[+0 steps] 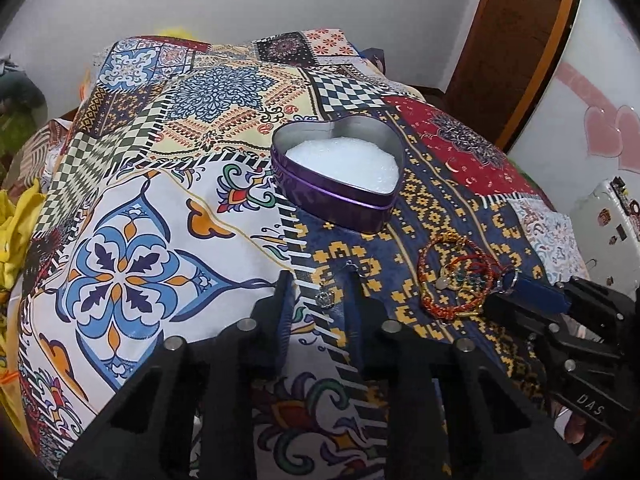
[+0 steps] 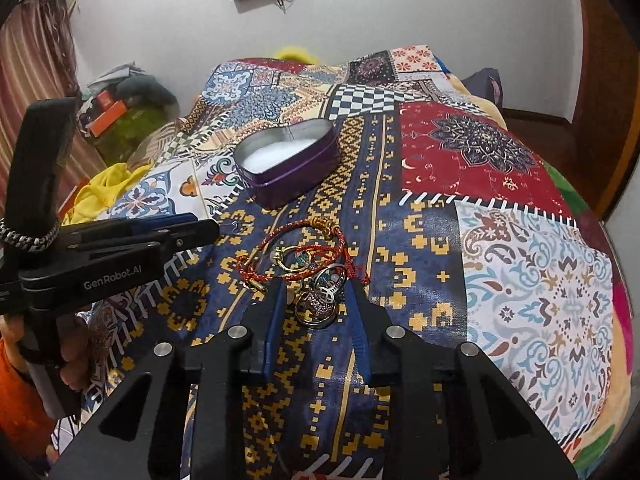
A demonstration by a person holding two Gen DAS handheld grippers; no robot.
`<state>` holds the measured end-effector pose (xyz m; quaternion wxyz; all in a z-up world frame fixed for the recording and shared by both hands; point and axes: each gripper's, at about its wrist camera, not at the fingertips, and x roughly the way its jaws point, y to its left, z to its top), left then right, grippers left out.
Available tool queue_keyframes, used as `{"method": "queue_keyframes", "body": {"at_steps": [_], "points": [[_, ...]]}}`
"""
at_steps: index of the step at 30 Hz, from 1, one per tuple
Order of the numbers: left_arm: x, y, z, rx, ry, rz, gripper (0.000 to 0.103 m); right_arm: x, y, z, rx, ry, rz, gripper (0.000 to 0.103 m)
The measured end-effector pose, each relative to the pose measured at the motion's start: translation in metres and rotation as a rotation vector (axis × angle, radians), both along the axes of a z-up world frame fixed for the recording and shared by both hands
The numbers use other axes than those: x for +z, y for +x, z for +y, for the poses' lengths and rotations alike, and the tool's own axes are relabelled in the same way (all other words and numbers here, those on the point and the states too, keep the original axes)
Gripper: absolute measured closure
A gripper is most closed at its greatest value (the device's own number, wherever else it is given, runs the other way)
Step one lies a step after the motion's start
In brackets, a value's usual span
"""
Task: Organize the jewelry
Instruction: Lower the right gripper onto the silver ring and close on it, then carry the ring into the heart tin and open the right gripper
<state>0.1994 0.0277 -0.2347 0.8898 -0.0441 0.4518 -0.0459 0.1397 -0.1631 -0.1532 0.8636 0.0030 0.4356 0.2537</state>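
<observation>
Pick-up step: beside the heart-shaped tin point(image 1: 340, 172), the left hand-held gripper point(image 1: 320, 294) brackets an earring point(image 1: 324, 299), the right hand-held gripper point(image 2: 316, 300) the rings point(image 2: 320, 304); neither visibly grips. Next: pinch, lift into tin.

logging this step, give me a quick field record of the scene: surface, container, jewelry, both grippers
surface: patchwork bedspread
container: purple heart tin, lid off, white padding inside, no jewelry in it
jewelry: red bracelets and rings piled in front of the tin
left gripper: fingers astride a small earring, pads not on it
right gripper: fingers astride the rings, pads not pressing
</observation>
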Motion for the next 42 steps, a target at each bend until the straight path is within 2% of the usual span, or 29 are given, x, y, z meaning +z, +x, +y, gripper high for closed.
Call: {"method": "queue_keyframes", "body": {"at_steps": [4, 6, 16, 25, 34, 42], "points": [[-0.002, 0.0, 0.004, 0.005, -0.016, 0.0, 0.095, 0.0, 0.003, 0.002, 0.0, -0.016, -0.005, 0.084], [-0.001, -0.001, 0.006, 0.004, -0.025, -0.003, 0.095, 0.0, 0.004, 0.002, 0.003, -0.017, -0.001, 0.089], [0.016, -0.018, -0.002, -0.018, 0.021, -0.047, 0.095, 0.017, -0.002, -0.003, -0.01, -0.021, -0.047, 0.089], [0.054, -0.028, -0.003, -0.015, 0.029, -0.137, 0.095, 0.044, -0.002, -0.007, -0.04, 0.012, -0.111, 0.089], [0.09, -0.019, -0.007, -0.011, 0.012, -0.228, 0.095, 0.074, 0.012, -0.002, -0.057, 0.054, -0.206, 0.089], [0.107, -0.001, -0.011, -0.011, 0.003, -0.275, 0.095, 0.082, 0.026, 0.008, -0.05, 0.077, -0.239, 0.089]]}}
